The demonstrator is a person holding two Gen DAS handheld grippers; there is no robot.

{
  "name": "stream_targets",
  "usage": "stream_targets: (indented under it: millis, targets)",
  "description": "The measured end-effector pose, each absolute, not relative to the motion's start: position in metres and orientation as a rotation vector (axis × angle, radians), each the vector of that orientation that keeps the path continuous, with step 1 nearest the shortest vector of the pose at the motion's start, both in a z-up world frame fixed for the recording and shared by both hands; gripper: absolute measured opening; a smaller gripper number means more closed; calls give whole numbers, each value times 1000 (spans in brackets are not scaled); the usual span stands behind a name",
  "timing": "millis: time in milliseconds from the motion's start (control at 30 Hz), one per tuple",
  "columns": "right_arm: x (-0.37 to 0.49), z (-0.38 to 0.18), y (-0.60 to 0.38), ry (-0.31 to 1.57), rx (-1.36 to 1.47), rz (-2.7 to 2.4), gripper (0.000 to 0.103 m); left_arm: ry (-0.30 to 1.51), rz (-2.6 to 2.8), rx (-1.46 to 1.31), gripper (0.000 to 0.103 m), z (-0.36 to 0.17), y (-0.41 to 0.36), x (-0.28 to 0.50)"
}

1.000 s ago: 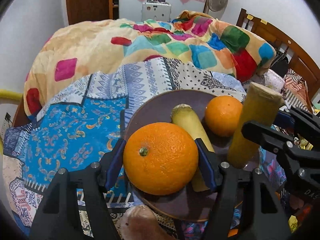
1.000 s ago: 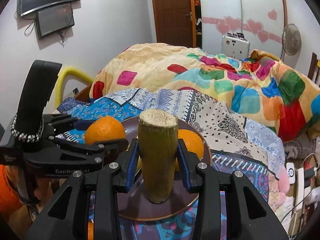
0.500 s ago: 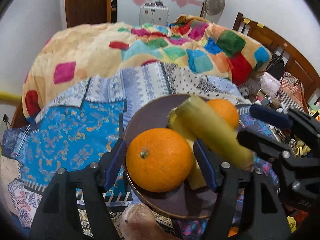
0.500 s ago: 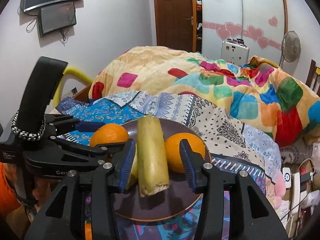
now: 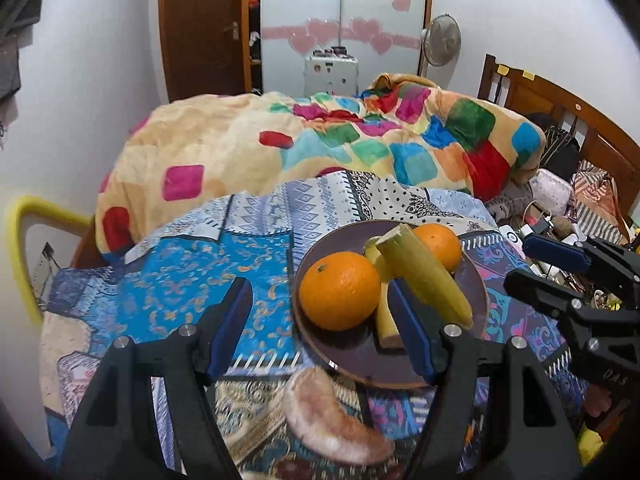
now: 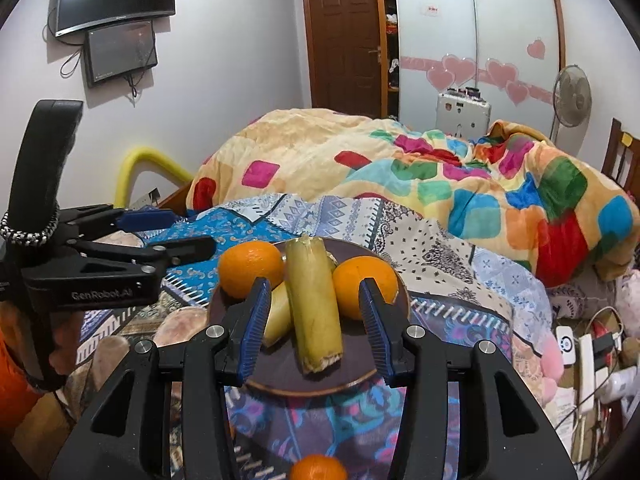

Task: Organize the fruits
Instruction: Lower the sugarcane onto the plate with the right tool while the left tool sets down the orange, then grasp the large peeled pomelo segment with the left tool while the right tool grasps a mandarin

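We begin with the bed (image 5: 256, 276), whose patterned blue cover carries the dark round plate (image 5: 478, 292). On the plate now lie four items: two oranges and two yellow-green cane pieces.

A second ago the right gripper (image 6: 316, 320) held the upper cane piece (image 6: 314, 304) upright above the plate. That piece now lies flat across the lower cane piece (image 6: 278, 316), between the left orange (image 6: 250, 268) and the right orange (image 6: 366, 286). The right gripper jaws stand apart on either side of it, touching nothing.

A second ago the left gripper (image 5: 320, 328) was clamped on the left orange (image 5: 340, 290). Its jaws are now spread wide and have drawn back toward the near rim of the plate; the orange rests on the plate unsupported.

We judge both placements complete. One further small orange (image 6: 318, 468) shows at the bottom edge of the right wrist view, off the plate, so it is probably the next item to collect. A pinkish object (image 5: 332, 420) lies just before the plate; we cannot identify it.
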State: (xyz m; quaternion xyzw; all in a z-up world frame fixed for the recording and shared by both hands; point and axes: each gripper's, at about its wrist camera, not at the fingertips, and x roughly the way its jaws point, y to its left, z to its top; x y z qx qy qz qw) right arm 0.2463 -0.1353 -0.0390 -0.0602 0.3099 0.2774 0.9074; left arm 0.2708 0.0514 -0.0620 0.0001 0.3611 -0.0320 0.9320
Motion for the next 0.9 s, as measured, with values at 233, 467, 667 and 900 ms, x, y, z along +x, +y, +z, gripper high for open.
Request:
stream_targets:
  millis: [233, 467, 667, 900]
  targets:
    - [212, -26, -143, 604, -109, 596, 42, 715, -21, 17, 78, -52, 54, 223]
    - [181, -25, -144, 590, -122, 612, 42, 723, 36, -2, 87, -58, 63, 180]
    - [161, -38, -145, 609, -126, 622, 43, 766, 58, -24, 96, -85, 67, 153]
    - [154, -61, -149, 661, -87, 627, 49, 843, 55, -49, 96, -129, 63, 136]
